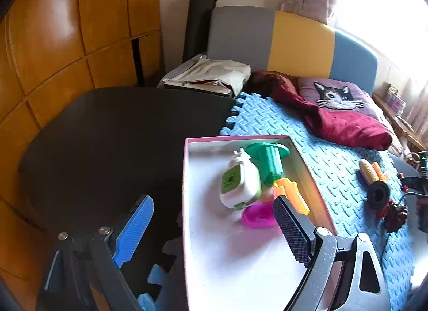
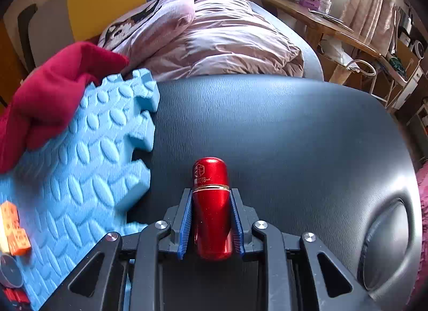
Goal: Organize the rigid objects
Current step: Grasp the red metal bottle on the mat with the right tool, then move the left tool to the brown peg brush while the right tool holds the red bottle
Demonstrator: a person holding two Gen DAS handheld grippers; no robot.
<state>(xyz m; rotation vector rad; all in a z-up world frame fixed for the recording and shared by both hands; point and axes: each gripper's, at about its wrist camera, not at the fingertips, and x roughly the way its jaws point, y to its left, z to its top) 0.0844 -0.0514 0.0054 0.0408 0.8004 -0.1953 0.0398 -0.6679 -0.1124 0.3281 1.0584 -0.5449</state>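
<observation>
Left tongs (image 1: 214,230) are standing wide, gripping nothing, hovering over the near end of the pink-rimmed box (image 1: 187,204). The box is sitting half on the black surface (image 1: 107,137), half on the blue foam mat (image 1: 334,171).

Already sitting in the box: white toy with a green square face (image 1: 239,182), green plunger-shaped piece (image 1: 270,161), orange piece (image 1: 290,193), pink dish (image 1: 259,214). Looks like roughly half of the sorting is done.

Still lying loose on the mat right of the box: yellow corn-like toy (image 1: 367,170), orange bit (image 1: 379,170), black roller (image 1: 378,194), dark red toy (image 1: 393,213).

Right tongs (image 2: 211,222) are narrowed onto the red metallic capsule (image 2: 211,204), blue pads (image 2: 187,222) pressing both flanks. The capsule is lying on the dark leather seat (image 2: 294,137), just right of the mat edge (image 2: 80,163), rounded cap pointing away. Can't tell if it's lifted off the seat yet.

Next, I'd guess, the capsule is going into the box, then the loose pieces.

Writing: the capsule cap is carrying a cube-style logo and a short line of small characters above the gold band, too small to read. Nothing legible elsewhere.
</observation>
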